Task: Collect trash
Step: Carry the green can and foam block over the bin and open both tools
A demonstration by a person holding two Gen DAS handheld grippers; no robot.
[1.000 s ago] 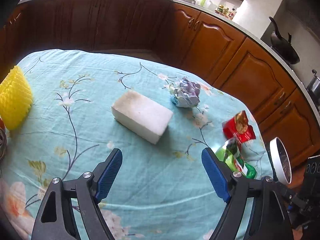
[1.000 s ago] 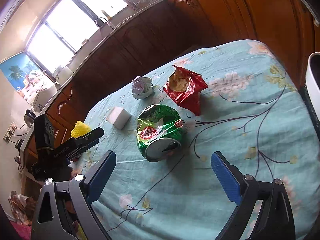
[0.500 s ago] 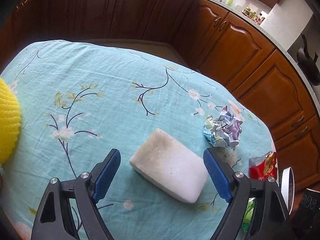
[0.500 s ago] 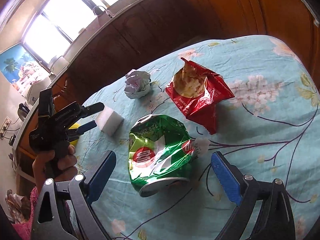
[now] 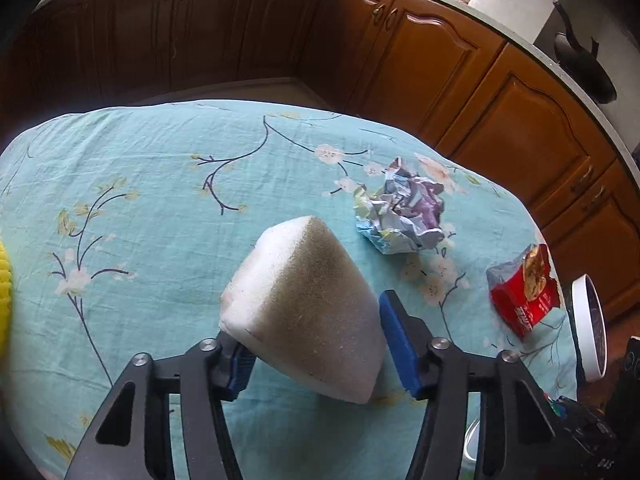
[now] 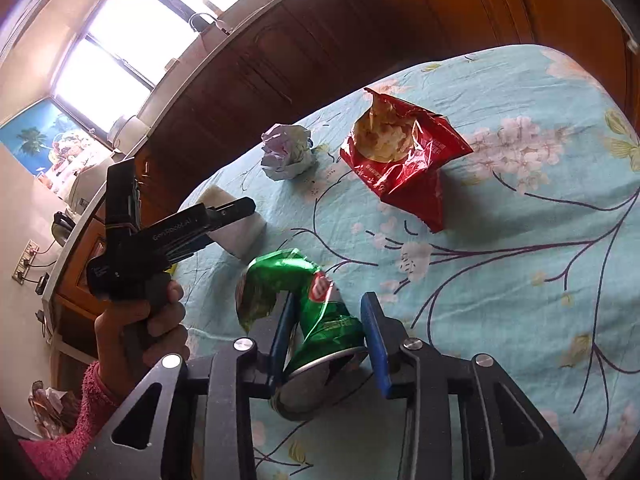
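My left gripper (image 5: 316, 354) is shut on a white foam block (image 5: 304, 308), tilted and raised a little off the teal floral tablecloth (image 5: 160, 216). My right gripper (image 6: 328, 340) is shut on a crushed green can (image 6: 308, 312). A crumpled paper ball (image 5: 404, 216) lies beyond the block, also in the right wrist view (image 6: 288, 152). A torn red snack bag (image 6: 404, 160) lies past the can and shows at the right of the left wrist view (image 5: 524, 296). The left gripper with the block (image 6: 240, 228) shows in the right wrist view, held by a hand.
A yellow ridged object (image 5: 4, 292) sits at the table's left edge. A white round bin rim (image 5: 588, 328) stands off the table's right edge. Brown kitchen cabinets (image 5: 460, 64) surround the table.
Both grippers moved forward and closed: the left one onto the foam block, which now tilts up, the right one onto the green can.
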